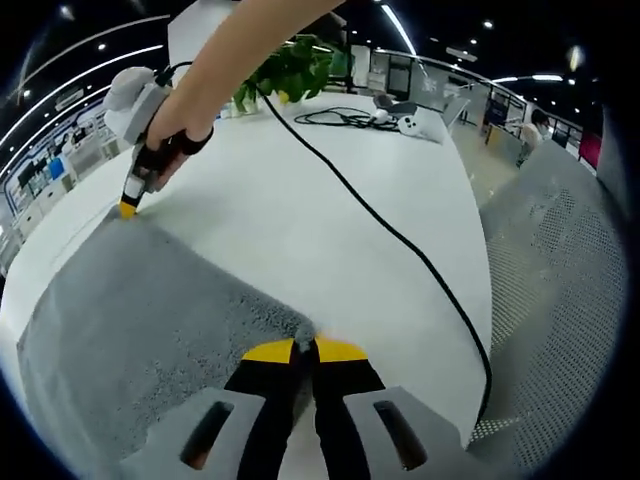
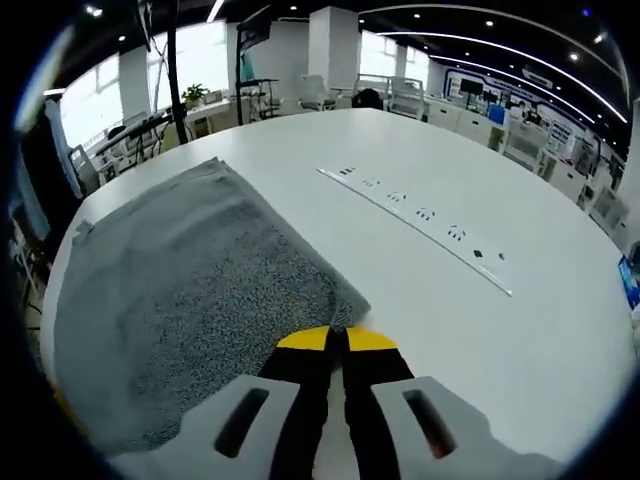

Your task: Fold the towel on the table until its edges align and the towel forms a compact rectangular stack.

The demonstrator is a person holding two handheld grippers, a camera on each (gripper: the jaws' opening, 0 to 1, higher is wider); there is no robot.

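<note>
Towel (image 1: 150, 310) lies flat on the table (image 1: 330, 200).
Left gripper (image 1: 305, 350) and right gripper (image 2: 337, 338) each pinch a towel corner, jaws pressed together.

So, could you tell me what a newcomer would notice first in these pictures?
Probably the grey towel spread on the white table, with the right claw shut on one corner and the left claw shut on another. In the left gripper view, a black cable snakes across the table, and a potted plant stands at the far edge.
</note>
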